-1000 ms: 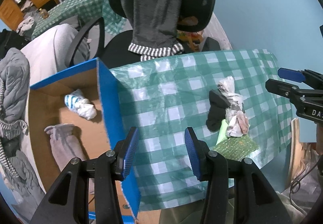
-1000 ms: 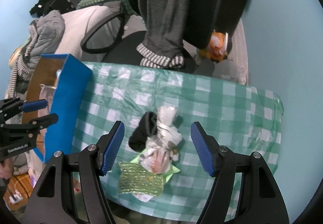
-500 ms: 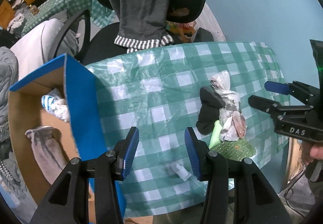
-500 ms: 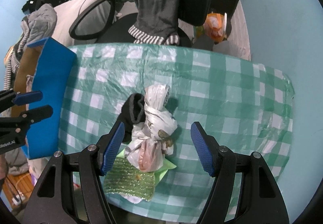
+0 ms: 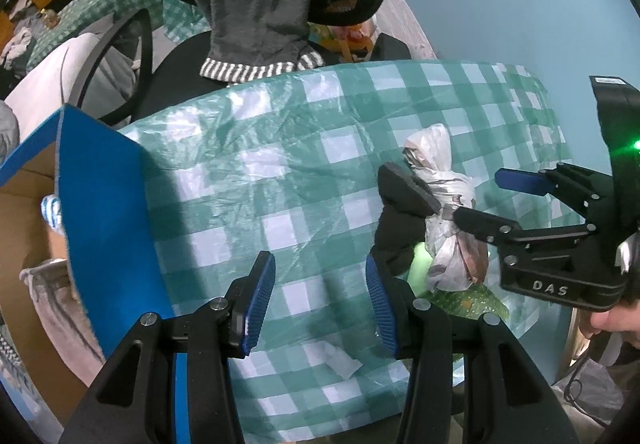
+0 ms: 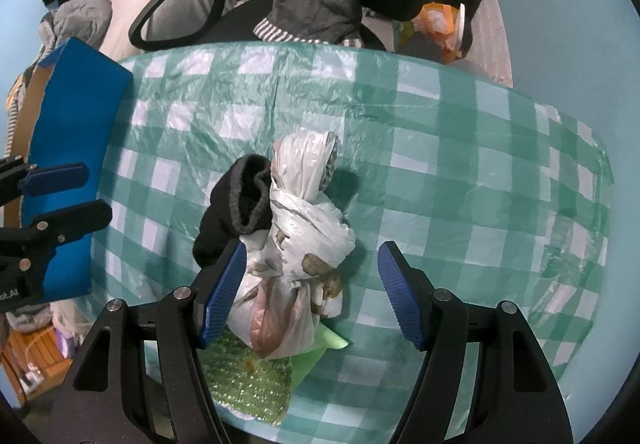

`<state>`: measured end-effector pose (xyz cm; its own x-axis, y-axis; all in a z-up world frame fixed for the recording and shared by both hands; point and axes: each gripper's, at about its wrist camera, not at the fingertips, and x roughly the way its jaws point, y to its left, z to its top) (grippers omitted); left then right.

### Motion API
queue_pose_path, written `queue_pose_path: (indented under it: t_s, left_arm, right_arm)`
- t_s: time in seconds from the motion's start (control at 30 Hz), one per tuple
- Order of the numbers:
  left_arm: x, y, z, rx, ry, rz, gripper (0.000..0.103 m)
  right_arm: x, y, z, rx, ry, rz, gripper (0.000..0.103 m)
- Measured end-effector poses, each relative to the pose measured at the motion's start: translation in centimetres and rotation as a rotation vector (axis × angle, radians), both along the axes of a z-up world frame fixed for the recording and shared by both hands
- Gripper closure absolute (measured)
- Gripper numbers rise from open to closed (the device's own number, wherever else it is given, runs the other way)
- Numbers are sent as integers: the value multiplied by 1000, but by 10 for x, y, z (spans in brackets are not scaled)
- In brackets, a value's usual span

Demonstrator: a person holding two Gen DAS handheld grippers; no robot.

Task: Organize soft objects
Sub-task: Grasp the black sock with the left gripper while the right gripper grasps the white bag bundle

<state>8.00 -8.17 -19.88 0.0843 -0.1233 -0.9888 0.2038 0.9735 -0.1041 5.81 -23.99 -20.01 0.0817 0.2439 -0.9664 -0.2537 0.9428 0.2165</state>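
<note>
Knotted plastic bag (image 6: 306,228), white, crinkly, twisted into a lumpy bundle w/ brownish stuff showing through, lies on the table (image 6: 460,171), which is covered in a glossy, wrinkled green-and-white check plastic cloth. Touching the bag's left side: black sock (image 6: 232,209), fuzzy knit, cuff rolled open w/ grey lining. Under the bag's near end: smooth lime-green sheet (image 6: 328,342) and a bumpy green bubble-wrap piece (image 6: 248,380) at the table's near edge.

Right claw (image 6: 312,292) hangs over the bag, jaws wide apart, blue ribbed pads either side of the bundle, nothing gripped; left pad just beside the sock's lower end.

Left claw (image 5: 320,302) is left of the bag over bare cloth, jaws apart, empty. Further left of the bag, at the table's edge: cardboard box (image 5: 100,211), blue outside, brown inside, holding a grey sock (image 5: 48,284) and a blue-white striped one (image 5: 50,209).
</note>
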Motion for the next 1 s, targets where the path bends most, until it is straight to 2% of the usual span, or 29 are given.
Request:
queue_pose_path:
  t_s: [0.3, 0.33, 0.4, 0.57, 0.87, 1.0]
  left_arm:
    - [1, -10, -15, -9, 15, -2, 55]
    - [1, -11, -16, -11, 17, -3, 55]
    - [2, -14, -17, -12, 21, -5, 53]
    - [1, -23, -16, -15, 15, -26, 49]
    - [6, -52, -17, -26, 14, -73, 37]
    - [8, -65, -24, -27, 31, -87, 36]
  right_arm:
    - [2, 7, -17, -11, 20, 24, 33]
    - [2, 7, -18, -12, 19, 27, 35]
    - [2, 9, -22, -13, 30, 34, 49]
    - [2, 3, -24, -13, 35, 16, 56]
    - [0, -30, -14, -31, 15, -40, 58]
    - [-1, -44, -13, -35, 14, -55, 58]
